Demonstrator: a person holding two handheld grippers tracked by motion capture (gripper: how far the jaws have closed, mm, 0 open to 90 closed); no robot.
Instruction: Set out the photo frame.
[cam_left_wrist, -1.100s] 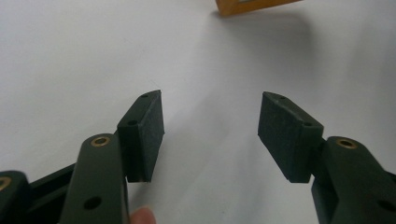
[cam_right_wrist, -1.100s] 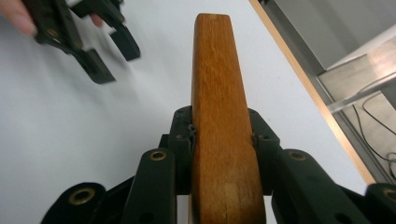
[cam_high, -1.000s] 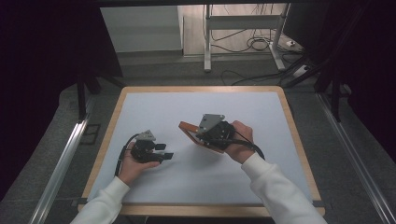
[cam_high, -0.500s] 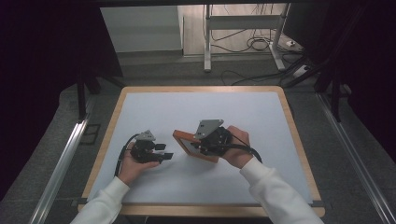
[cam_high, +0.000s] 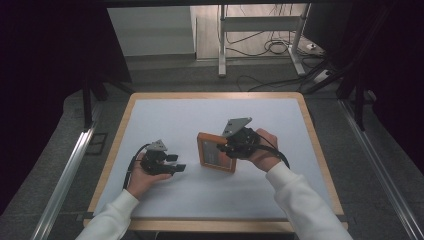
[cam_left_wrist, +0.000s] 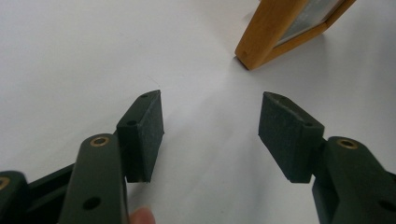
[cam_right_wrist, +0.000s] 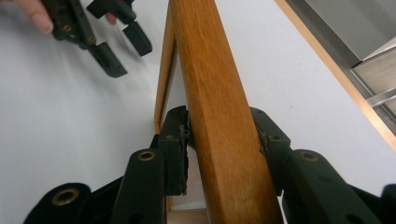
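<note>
Wooden frame (cam_high: 216, 152) swung round from its earlier tilt and brought down square on the bench (cam_high: 165, 112), right gripper (cam_right_wrist: 223, 149) jaws just eased yet seemingly touching its edge, likely a release beginning; left gripper (cam_left_wrist: 210, 135) jaws wide, empty, just beside.

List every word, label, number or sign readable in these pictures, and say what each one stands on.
None: no readable text anywhere.
Wooden frame: plain wood; its pale panel shows no legible marks.
Right gripper, left gripper: black, unmarked.
White table top: blank.
</note>
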